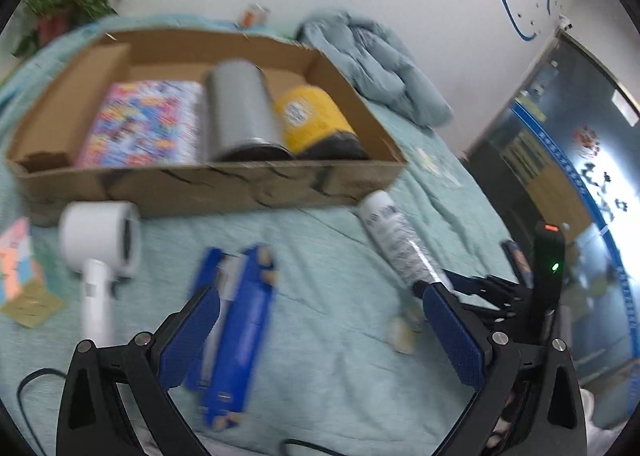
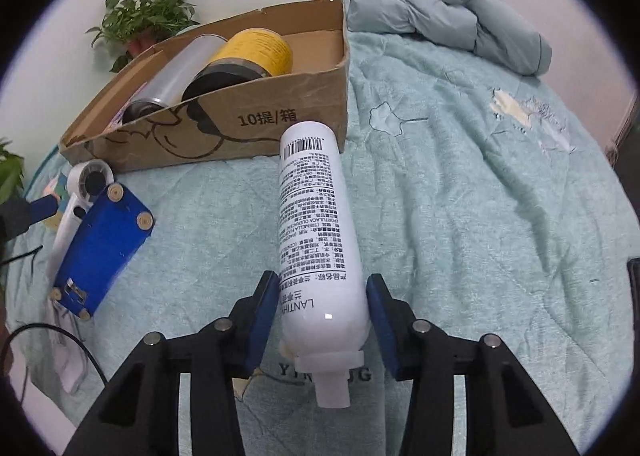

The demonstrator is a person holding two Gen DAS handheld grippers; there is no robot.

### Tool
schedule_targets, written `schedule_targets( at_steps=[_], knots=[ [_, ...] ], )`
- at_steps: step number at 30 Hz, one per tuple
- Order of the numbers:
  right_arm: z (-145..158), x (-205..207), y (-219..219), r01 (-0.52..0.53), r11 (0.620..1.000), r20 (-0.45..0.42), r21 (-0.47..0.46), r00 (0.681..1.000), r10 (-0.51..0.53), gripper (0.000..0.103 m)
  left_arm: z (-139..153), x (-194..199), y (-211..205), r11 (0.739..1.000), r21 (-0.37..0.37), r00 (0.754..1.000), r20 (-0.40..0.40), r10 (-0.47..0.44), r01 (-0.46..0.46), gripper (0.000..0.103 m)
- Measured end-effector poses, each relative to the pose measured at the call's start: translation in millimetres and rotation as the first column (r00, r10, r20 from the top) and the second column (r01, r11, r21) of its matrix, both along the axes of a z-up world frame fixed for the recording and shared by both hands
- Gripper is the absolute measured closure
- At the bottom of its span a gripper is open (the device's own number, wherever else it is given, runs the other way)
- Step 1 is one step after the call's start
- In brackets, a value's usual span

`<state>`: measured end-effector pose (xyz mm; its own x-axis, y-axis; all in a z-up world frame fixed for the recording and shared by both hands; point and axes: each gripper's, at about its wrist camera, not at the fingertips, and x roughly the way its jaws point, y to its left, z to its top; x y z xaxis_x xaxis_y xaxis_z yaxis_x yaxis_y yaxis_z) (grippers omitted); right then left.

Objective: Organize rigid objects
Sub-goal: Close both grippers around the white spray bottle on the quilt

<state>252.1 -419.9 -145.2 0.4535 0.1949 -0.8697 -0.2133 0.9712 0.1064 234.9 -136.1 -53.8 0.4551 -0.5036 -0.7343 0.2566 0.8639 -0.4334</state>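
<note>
Right gripper [image 2: 322, 316] has its blue pads against the white bottle [image 2: 316, 232] lying on the bed [image 2: 460, 215] beside the cardboard box [image 2: 248, 123]; left gripper [image 1: 320, 336] (jaws spread wide, holding nothing) hovers by the blue case [image 1: 240, 328].

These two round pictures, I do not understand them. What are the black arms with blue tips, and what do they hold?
Each picture comes from a camera on a hand-held gripper, looking along its two fingers. In the right one, the right gripper has its blue pads against a white bottle lying on the green bedcover. The left gripper is open, with nothing gripped, above a blue box. Nearby lie a white hair dryer and a cardboard box holding two cans and a colourful book.
</note>
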Motion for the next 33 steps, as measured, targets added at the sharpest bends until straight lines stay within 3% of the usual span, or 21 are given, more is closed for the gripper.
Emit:
schedule_targets(
  at_steps=[4, 7, 12, 17, 22, 24, 26, 33],
  knots=[
    [1.5, -28.9, 5.9, -0.031, 0.999, 0.01, -0.034, 0.999, 0.031, 0.059, -2.6, 7.5, -25.9, 0.993, -0.097, 0.995, -0.069, -0.077, 0.07, 0.002],
    [6.6, -50.6, 7.1, -0.074, 0.997, -0.002, 0.003, 0.997, 0.074, 0.059, -10.2, 10.9, -52.0, 0.979, -0.149, 0.98, -0.121, -0.161, 0.142, 0.002],
    [16.0, -69.6, -2.2, -0.096, 0.971, -0.024, 0.219, 0.994, 0.104, 0.058, -27.8, 19.6, -81.0, 0.96, -0.189, 0.948, -0.204, -0.246, 0.208, 0.012],
    [2.2, -54.3, -12.2, -0.034, 0.948, -0.092, 0.315, 0.994, 0.066, 0.057, -51.5, 38.6, -102.4, 0.947, -0.221, 0.911, -0.29, -0.293, 0.235, 0.024],
    [-5.6, -48.1, 11.3, -0.07, 0.947, -0.121, 0.314, 0.986, 0.113, 0.057, -70.7, 48.5, -118.4, 0.958, -0.151, 0.904, -0.324, -0.28, 0.243, 0.031],
    [-4.9, -48.1, 15.2, -0.067, 0.952, -0.11, 0.298, 0.988, 0.104, 0.057, -79.9, 51.0, -124.6, 0.963, -0.122, 0.899, -0.346, -0.27, 0.242, 0.043],
    [-3.9, -48.6, 19.2, -0.062, 0.956, -0.101, 0.288, 0.99, 0.095, 0.057, -89.8, 53.1, -119.6, 0.964, -0.121, 0.89, -0.372, -0.264, 0.235, 0.049],
    [0.2, -49.3, 32.4, -0.058, 0.969, -0.063, 0.239, 0.995, 0.075, 0.058, -87.1, 51.1, -112.8, 0.966, -0.103, 0.911, -0.32, -0.258, 0.237, 0.054]
  ],
)
